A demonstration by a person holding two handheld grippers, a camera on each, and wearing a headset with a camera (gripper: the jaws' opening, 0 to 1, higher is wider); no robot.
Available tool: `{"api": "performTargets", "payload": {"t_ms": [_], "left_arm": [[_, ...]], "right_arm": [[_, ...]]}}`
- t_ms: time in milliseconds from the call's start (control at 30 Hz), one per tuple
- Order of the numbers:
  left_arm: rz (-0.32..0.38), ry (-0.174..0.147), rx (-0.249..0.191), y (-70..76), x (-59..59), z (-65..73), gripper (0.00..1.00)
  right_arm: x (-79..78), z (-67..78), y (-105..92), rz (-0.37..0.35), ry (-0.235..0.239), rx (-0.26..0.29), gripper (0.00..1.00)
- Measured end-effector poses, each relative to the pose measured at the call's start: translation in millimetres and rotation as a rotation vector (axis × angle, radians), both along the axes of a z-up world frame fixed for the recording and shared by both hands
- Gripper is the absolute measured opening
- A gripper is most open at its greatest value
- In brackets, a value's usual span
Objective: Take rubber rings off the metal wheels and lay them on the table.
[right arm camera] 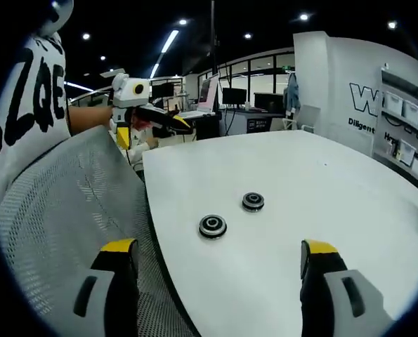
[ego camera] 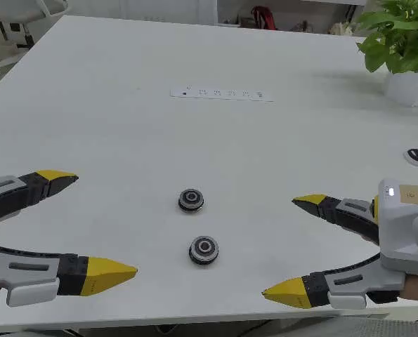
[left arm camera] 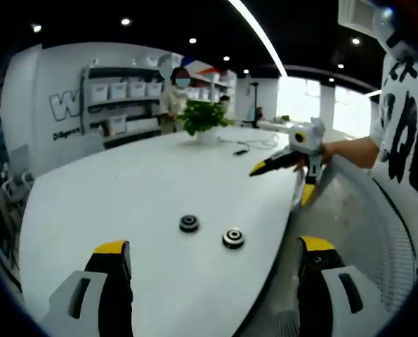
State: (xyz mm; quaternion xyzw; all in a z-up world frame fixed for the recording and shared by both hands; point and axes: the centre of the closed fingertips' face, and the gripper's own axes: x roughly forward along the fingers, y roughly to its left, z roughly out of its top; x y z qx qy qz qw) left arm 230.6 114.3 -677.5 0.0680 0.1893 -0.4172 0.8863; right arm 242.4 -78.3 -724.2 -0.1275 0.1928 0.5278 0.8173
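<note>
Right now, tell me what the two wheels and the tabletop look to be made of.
Near wheel: dark matte outer band, likely rubber, around a paler glinting centre, likely metal.
Far wheel: same look, dark band and greyish centre; too small to be sure.
Table: plain white, smooth, soft sheen, probably laminate or painted board.

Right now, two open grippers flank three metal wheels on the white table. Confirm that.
Wrong count: the head view shows two metal wheels, the far wheel and the near wheel, not three. The rest holds: the left gripper and right gripper are both open, flanking them on the white table.
</note>
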Motion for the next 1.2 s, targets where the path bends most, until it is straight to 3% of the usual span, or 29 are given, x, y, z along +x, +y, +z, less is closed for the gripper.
{"api": "performTargets", "payload": {"t_ms": [567,933,1200], "left_arm": [[-0.024,0.002,0.018,-9.8,6.1,2.2,1.00],[-0.039,0.004,0.034,-13.0,15.3,0.8,1.00],[-0.040,0.008,0.036,-10.5,22.4,-2.6,1.00]], "right_arm": [[1.8,-0.6,-6.2,0.013,0.001,-0.015,0.93],[14.4,0.3,-6.8,0.010,0.000,-0.001,0.92],[20.0,-6.8,-1.7,0.025,0.011,0.002,0.92]]}}
